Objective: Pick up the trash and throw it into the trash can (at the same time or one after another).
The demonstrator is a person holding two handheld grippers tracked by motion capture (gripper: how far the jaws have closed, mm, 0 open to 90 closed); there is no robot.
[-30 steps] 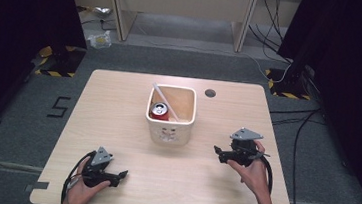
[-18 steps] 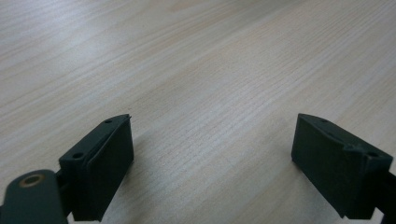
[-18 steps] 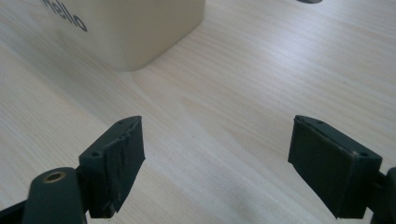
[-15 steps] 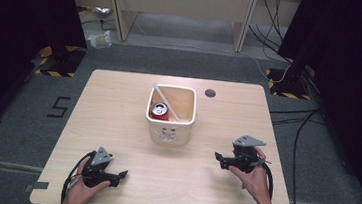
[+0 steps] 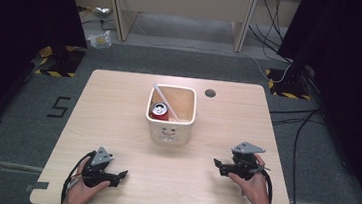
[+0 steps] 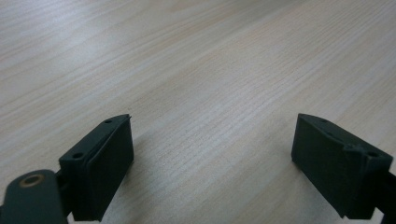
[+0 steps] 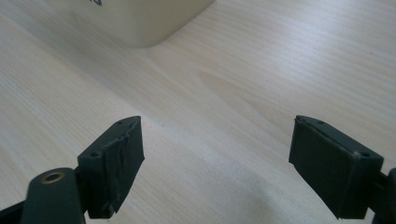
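In the high view, a cream square bin (image 5: pixel 170 123) is seen standing upright near the middle of the light wooden tabletop (image 5: pixel 118 106). Inside the bin a red drinks can (image 5: pixel 159 111) is seen lying against the left wall, and a white straw-like stick (image 5: pixel 165 100) is leaned across the opening from the far left corner toward the near right. A small dark round hole (image 5: pixel 210 93) is set in the tabletop just beyond the bin, to its right. The left gripper (image 5: pixel 120 175) is held low over the near left part of the tabletop, its jaws pointed to the right; the right gripper (image 5: pixel 217 166) is held over the near right part, its jaws pointed left toward the bin's side. Both are well apart from the bin, and nothing is carried by either. A "5" mark (image 5: pixel 59 106) is seen on the grey floor to the left of the table

In the left gripper view, the left gripper (image 6: pixel 212 154) is shown with its two black jaws spread wide, and only bare wood grain is seen between them

In the right gripper view, the right gripper (image 7: pixel 215 156) is likewise shown with its jaws spread wide and nothing between them. The lower corner of the cream bin (image 7: pixel 140 21) is seen at the top, standing on the tabletop ahead of the jaws and apart from them
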